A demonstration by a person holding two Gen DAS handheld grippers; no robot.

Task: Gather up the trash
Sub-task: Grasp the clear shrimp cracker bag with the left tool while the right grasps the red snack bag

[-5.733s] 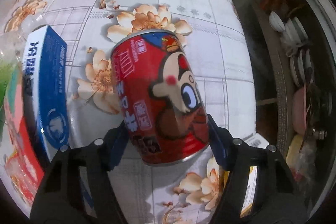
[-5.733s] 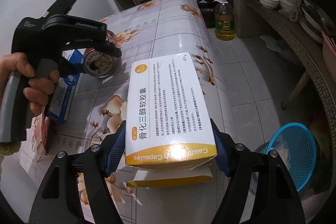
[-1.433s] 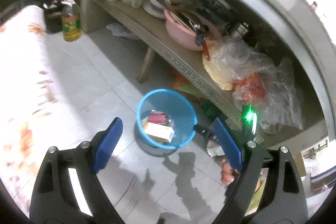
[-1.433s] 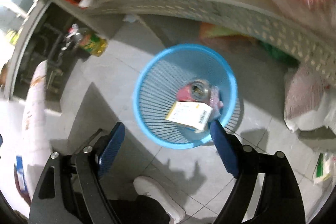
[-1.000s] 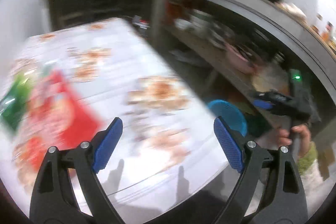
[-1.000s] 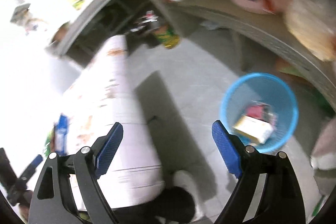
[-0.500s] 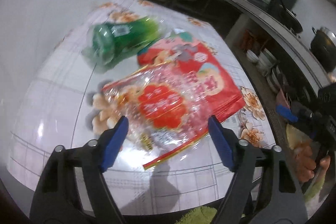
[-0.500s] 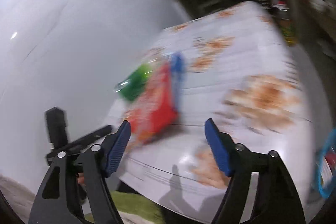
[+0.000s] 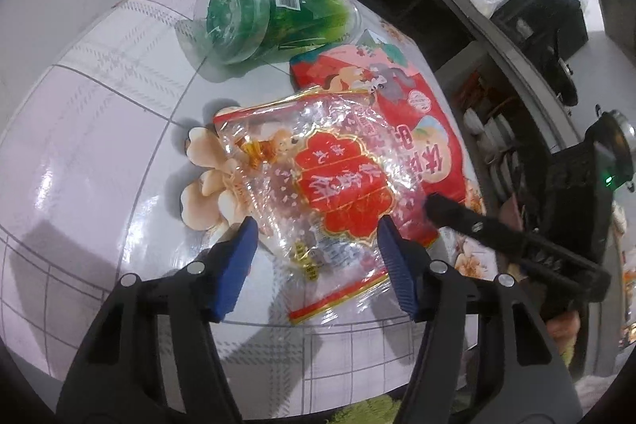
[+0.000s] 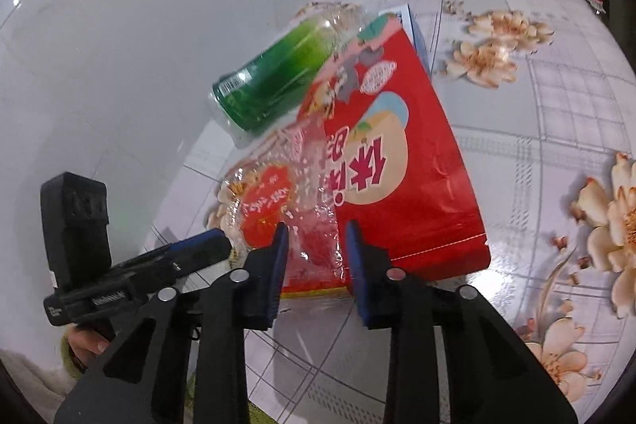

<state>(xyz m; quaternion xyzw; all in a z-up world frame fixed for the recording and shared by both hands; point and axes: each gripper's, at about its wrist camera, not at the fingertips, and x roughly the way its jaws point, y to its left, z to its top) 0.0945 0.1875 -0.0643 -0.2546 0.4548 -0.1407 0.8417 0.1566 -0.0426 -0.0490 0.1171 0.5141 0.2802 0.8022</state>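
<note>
A clear crinkled wrapper (image 9: 318,185) lies on my floral worktop (image 9: 99,153), overlapping a red snack bag (image 10: 401,185) beside a green bottle (image 9: 258,14). My left tool (image 9: 314,245) and right tool (image 10: 314,241) are both closing around the wrapper's near edge, not yet pinching it

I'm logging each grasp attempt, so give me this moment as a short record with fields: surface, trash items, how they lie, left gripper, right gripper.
surface: table with a flowered cover
trash items: clear wrapper; red bag; green bottle; blue box, mostly hidden
how they lie: wrapper overlaps the red bag; bottle on its side beyond them
left gripper: closing, wrapper's near end between the fingers, pads not pressing yet
right gripper: closing over the wrapper's edge beside the red bag; contact unclear
</note>
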